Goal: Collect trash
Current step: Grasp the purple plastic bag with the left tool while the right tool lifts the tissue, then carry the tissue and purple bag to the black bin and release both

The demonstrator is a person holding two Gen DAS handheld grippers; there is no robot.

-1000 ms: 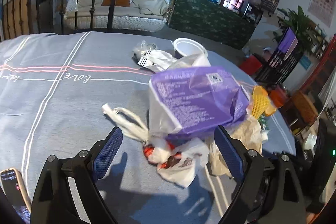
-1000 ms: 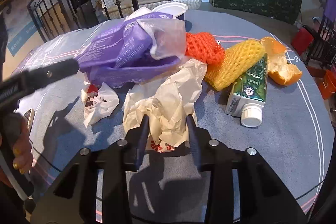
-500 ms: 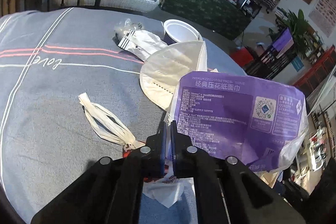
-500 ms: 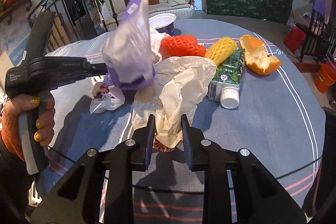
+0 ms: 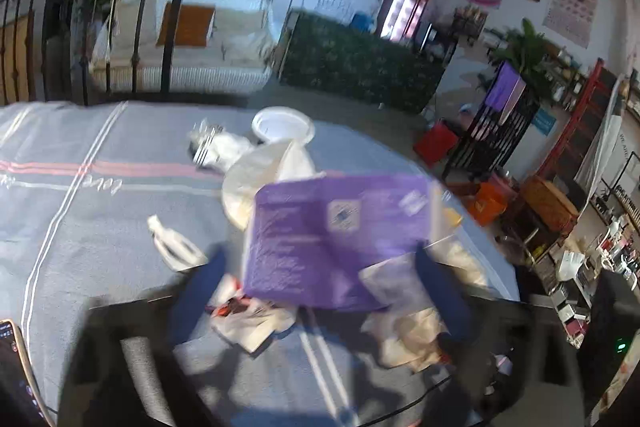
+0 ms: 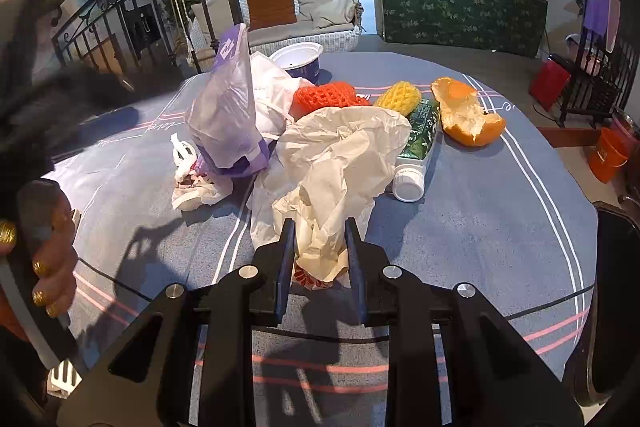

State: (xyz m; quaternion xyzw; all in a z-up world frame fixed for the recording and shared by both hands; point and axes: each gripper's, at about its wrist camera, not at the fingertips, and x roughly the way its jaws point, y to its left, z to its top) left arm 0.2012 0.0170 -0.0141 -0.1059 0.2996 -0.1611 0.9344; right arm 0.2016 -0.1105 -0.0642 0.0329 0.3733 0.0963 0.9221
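Right gripper [image 6: 320, 259] jaws clamp the crumpled paper wrapper [image 6: 340, 155]. Left gripper [image 5: 320, 291] jaws stand apart around the purple bag [image 5: 340, 239]. Most trash remains scattered on the counter [image 6: 500, 227].

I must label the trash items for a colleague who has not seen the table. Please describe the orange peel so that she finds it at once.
On the round grey-blue table, look past the crumpled white paper to the far right. The orange peel lies beside the green tube, the only smooth orange shell with a white inside.
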